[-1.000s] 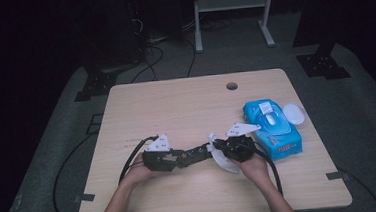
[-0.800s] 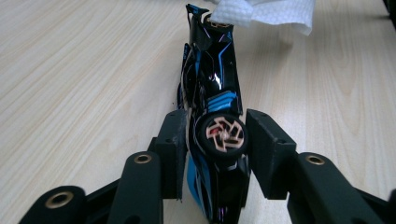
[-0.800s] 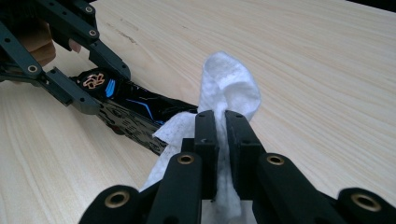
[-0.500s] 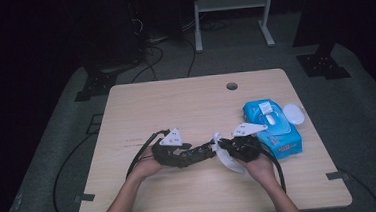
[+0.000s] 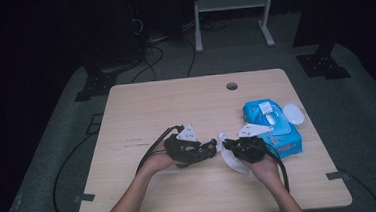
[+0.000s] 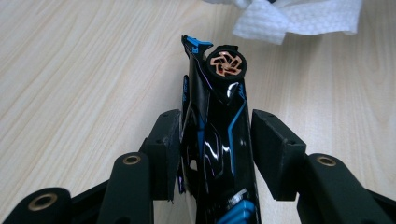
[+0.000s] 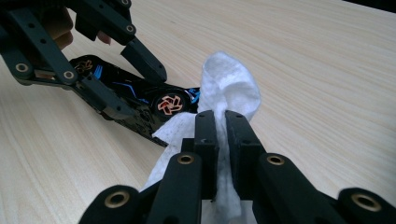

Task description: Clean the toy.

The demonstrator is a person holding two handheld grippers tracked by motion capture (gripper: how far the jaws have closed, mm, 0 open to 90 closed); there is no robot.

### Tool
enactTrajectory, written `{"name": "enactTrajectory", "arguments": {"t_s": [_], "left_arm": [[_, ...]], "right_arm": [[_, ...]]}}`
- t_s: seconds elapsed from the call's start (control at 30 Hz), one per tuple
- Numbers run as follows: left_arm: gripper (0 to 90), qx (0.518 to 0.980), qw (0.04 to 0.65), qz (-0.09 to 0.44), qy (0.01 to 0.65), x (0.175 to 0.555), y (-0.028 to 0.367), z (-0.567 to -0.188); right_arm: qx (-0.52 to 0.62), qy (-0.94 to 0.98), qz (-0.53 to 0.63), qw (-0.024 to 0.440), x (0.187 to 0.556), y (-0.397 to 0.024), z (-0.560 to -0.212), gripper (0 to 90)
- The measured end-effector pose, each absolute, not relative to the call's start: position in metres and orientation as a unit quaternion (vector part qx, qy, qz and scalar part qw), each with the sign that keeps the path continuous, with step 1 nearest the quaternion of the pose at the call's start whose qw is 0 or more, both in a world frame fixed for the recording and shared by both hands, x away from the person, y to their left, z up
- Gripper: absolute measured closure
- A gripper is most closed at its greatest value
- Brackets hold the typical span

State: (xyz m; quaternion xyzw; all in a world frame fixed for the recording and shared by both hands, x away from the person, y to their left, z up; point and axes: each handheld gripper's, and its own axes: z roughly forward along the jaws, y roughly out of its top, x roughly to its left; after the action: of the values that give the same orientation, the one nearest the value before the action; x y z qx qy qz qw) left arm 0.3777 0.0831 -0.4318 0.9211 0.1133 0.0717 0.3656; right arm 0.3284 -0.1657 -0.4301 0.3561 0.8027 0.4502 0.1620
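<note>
Left tongs [image 5: 210, 148] grip toy car [image 6: 217, 140]; right tongs [image 7: 221, 122] clamp wipe [image 7: 231, 88], wipes pack [image 5: 272, 127] just beside.

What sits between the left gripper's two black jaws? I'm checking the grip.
A glossy black toy car with blue trim and an orange-spoked wheel, seen in the left gripper view, inside the left gripper.
</note>
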Motion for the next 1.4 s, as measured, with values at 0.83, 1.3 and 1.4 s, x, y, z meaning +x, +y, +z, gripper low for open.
{"name": "enactTrajectory", "arguments": {"t_s": [0.83,1.3,1.4], "left_arm": [[57.4,0.944,0.307,0.064,0.101,0.381,0.062,-0.436],[57.6,0.917,0.384,0.067,0.087,0.37,0.066,-0.412],[57.7,0.908,0.405,0.068,0.086,0.369,0.069,-0.406]], "right_arm": [[0.358,0.8,0.458,0.148,0.33,-0.166,-0.439,83.0],[0.349,0.774,0.515,0.119,0.327,-0.172,-0.422,83.0],[0.338,0.769,0.526,0.128,0.324,-0.17,-0.41,83.0]]}}
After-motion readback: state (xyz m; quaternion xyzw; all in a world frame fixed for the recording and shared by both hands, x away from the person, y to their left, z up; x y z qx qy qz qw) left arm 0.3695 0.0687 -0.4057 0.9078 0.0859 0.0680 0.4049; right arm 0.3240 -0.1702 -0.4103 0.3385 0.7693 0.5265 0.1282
